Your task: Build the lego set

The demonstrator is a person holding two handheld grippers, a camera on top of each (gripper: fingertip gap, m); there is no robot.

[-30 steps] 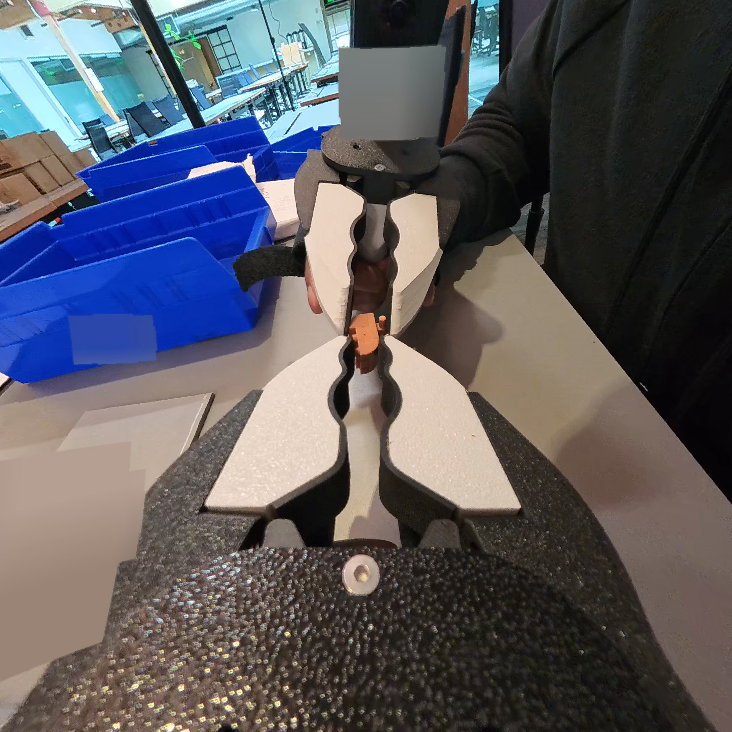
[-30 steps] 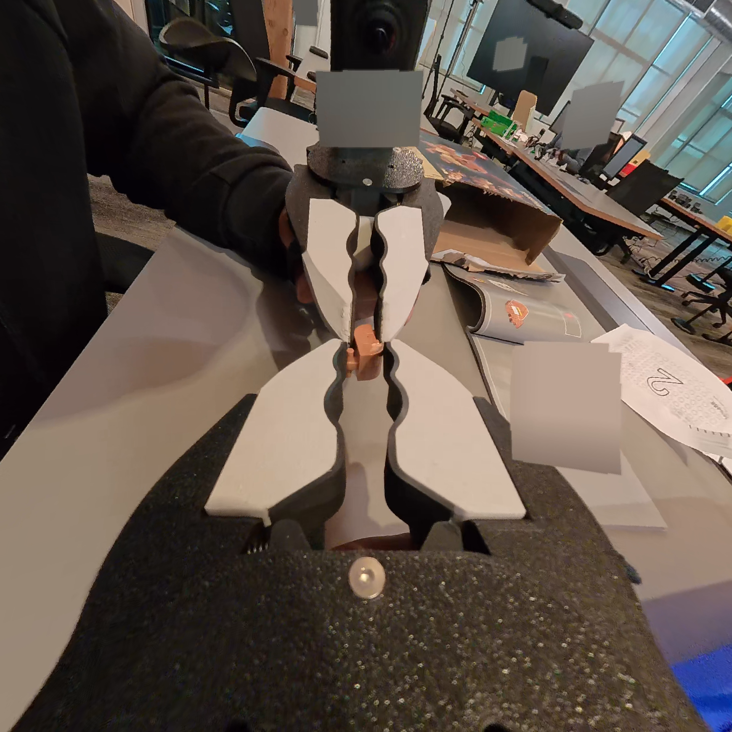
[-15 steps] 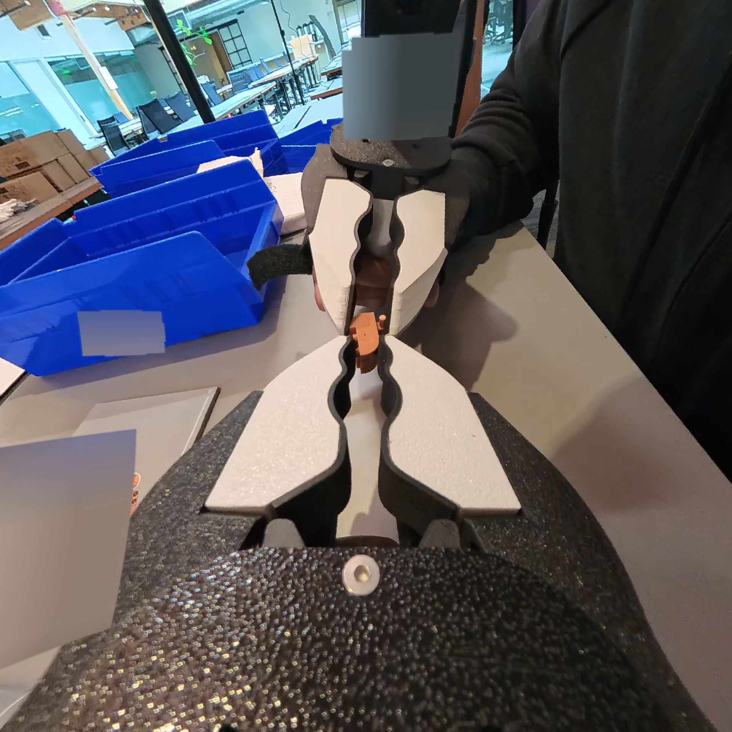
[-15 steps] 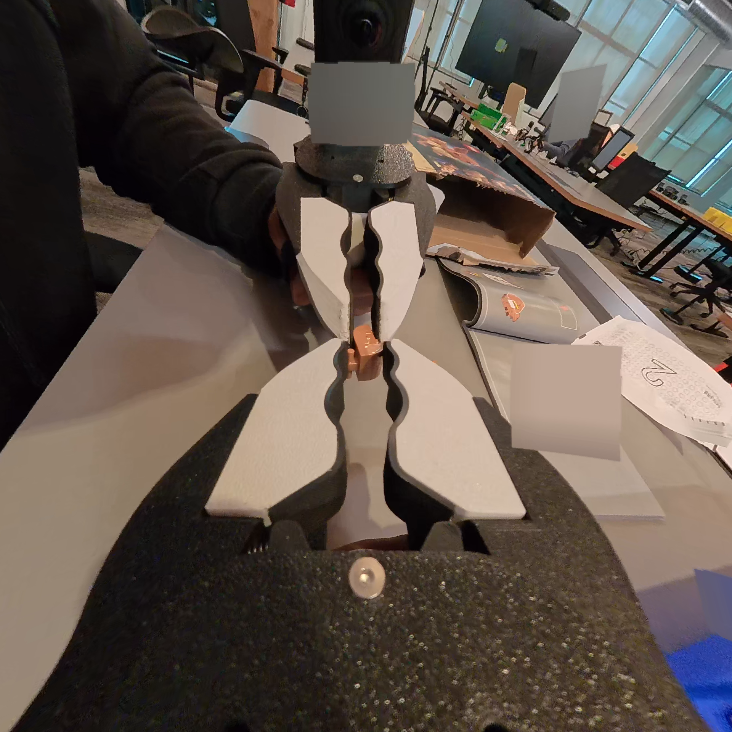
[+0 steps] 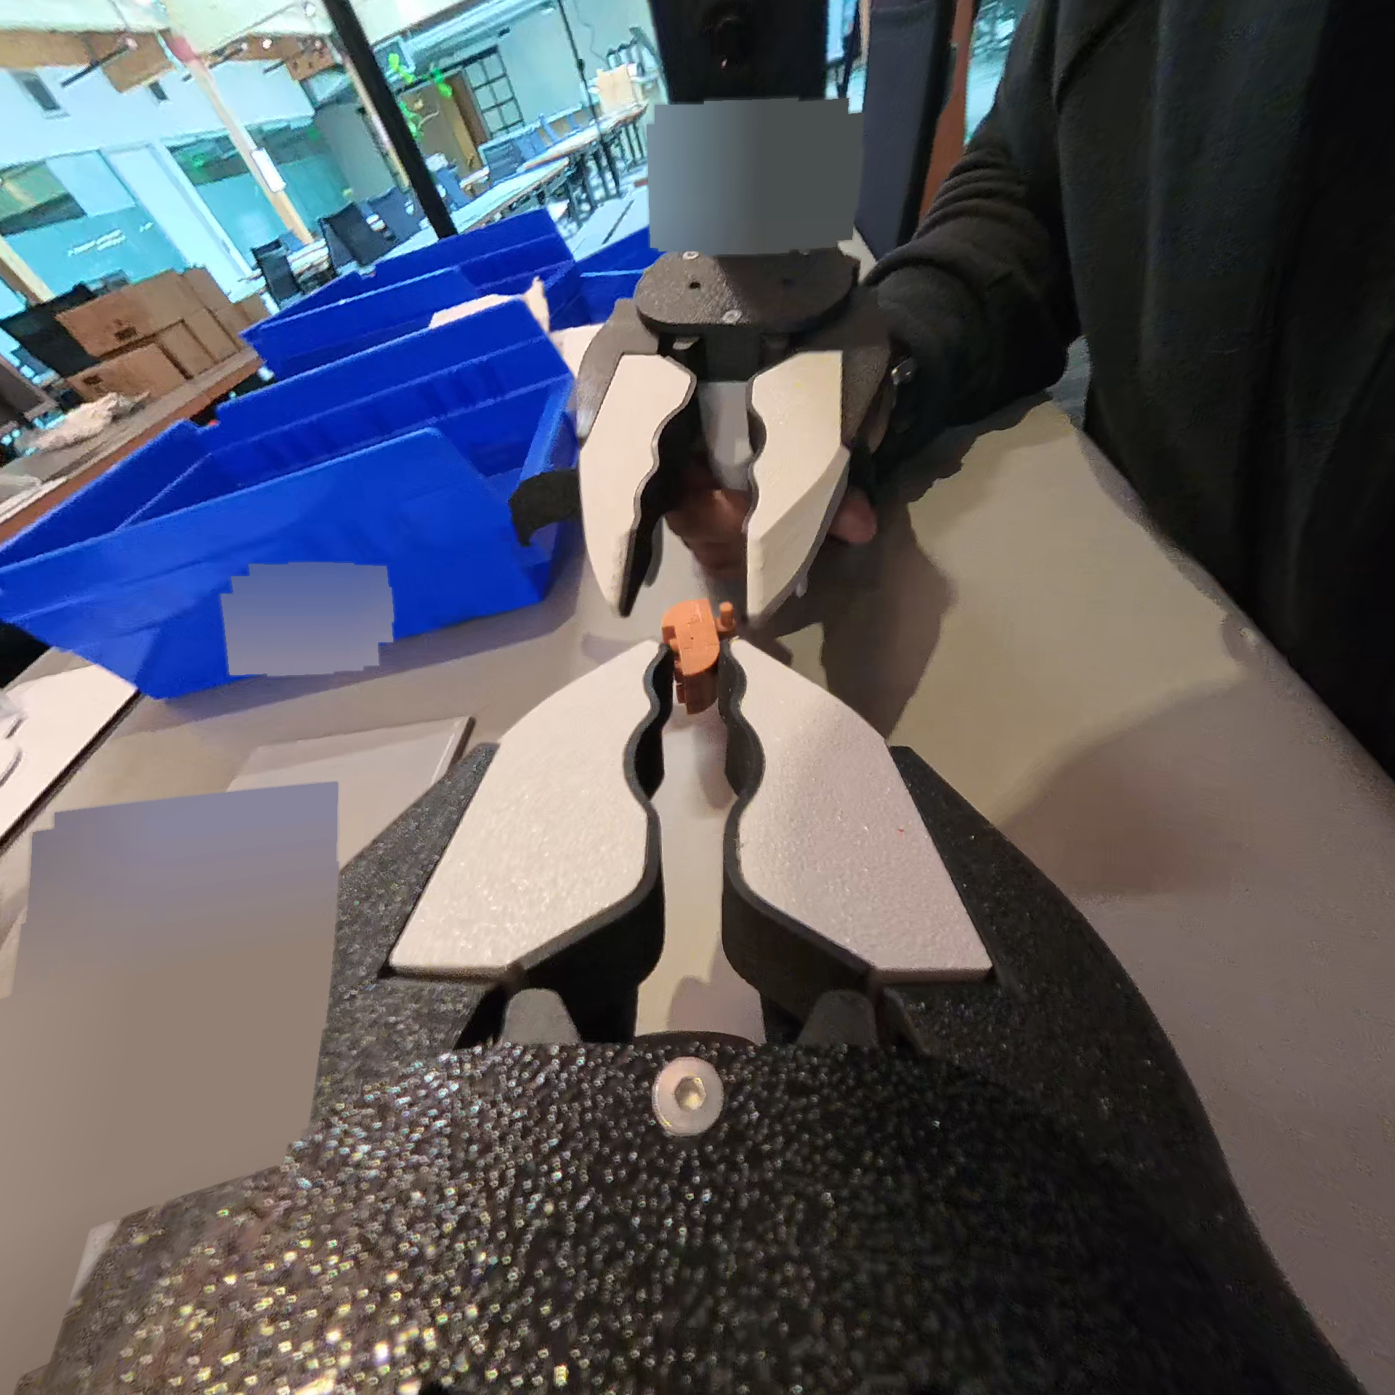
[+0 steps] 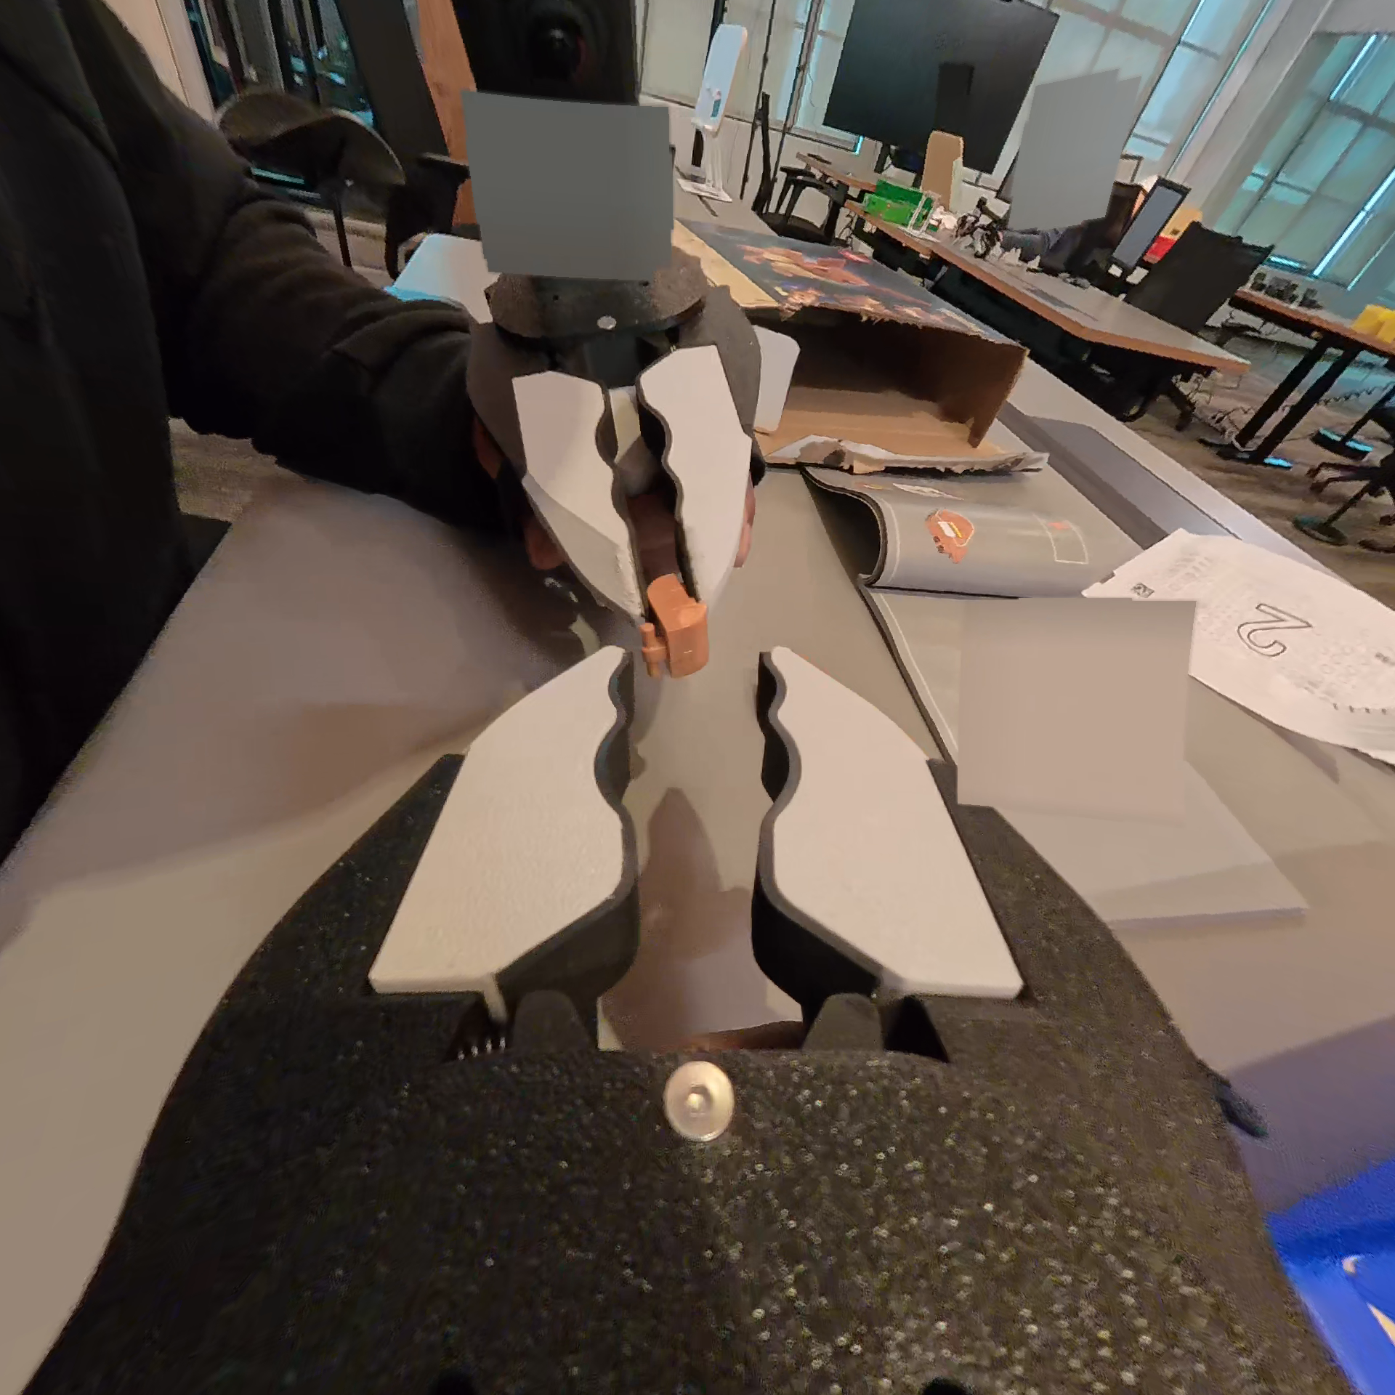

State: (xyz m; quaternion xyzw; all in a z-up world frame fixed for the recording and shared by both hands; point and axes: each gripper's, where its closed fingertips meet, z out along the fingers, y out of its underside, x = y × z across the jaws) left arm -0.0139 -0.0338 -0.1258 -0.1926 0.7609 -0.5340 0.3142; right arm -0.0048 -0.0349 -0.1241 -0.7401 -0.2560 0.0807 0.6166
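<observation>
A small orange plastic piece [image 5: 691,642] with a side peg is pinched between the tips of my left gripper [image 5: 693,658], which is shut on it above the grey table [image 5: 1057,755]. In the right wrist view the same piece [image 6: 679,626] sticks out of the left gripper [image 6: 672,600] facing me. My right gripper [image 6: 693,664] is open, and its fingertips stand clear of the piece on both sides. In the left wrist view the right gripper [image 5: 691,581] hangs open just beyond the piece without touching it.
Blue bins [image 5: 302,491] stand at the left of the table. A torn cardboard box [image 6: 891,377], an open booklet [image 6: 981,543] and printed sheets [image 6: 1283,649] lie on the other side. A person's dark sleeve [image 5: 1132,302] is close behind the right gripper. Both grippers' tips are close together, under 4 cm apart.
Both grippers were pinching the orange piece tip to tip. My right gripper has opened, let go of it and drawn back a little. The left gripper still holds the piece.
</observation>
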